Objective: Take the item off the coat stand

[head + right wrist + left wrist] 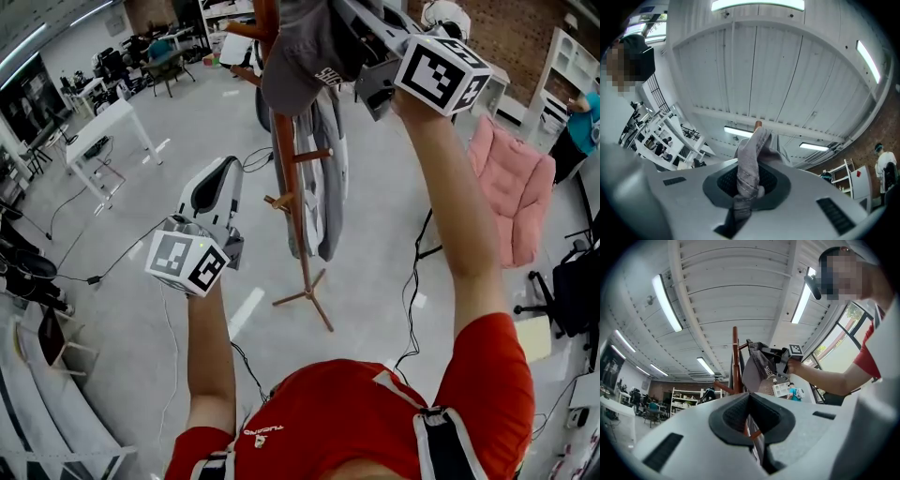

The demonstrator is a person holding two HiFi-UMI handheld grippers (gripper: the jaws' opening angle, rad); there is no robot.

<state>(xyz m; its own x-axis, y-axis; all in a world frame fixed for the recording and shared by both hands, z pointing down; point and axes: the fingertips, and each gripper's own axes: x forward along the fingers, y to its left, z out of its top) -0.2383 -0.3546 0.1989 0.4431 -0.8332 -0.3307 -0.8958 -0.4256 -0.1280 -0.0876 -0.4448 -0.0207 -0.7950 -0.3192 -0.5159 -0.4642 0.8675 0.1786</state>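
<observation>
Cap [300, 75] fabric is pinched in my right gripper [749, 187]; best lifted straight up, clear of the coat stand [286, 159]. Left gripper [750, 401] is pressed together, empty.

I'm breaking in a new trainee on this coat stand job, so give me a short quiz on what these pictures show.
1. True or false: the right claw is shut on the grey cap.
2. What does the left claw hold? A: a cap. B: a sleeve. C: nothing.
3. What hangs on the wooden coat stand below the cap?

Key
1. True: the cap's fabric is pinched between its pads.
2. C: its jaws are together with nothing between them, lower down beside the stand.
3. A grey coat.
</observation>
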